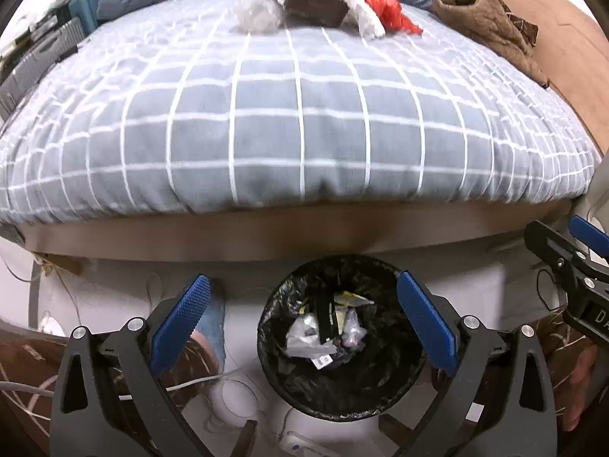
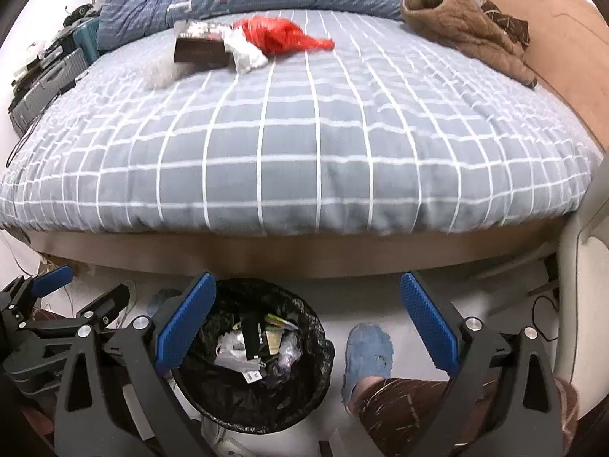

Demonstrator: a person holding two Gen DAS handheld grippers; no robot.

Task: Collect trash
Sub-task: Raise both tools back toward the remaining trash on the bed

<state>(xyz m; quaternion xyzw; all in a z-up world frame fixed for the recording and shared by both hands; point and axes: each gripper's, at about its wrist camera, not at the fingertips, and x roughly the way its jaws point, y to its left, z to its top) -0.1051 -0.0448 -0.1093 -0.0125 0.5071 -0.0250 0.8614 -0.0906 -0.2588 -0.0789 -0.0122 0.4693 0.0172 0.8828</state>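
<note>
Both grippers, left (image 1: 304, 320) and right (image 2: 308, 323), are wide and empty above the bin (image 1: 380, 392); trash (image 2: 243, 43) lies far behind it.

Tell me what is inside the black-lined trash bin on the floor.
The trash bin holds crumpled white plastic, a dark flat wrapper, a yellowish packet and a small white tag. Anything beneath that top layer is covered, and the liner's folds hide the bottom.
</note>
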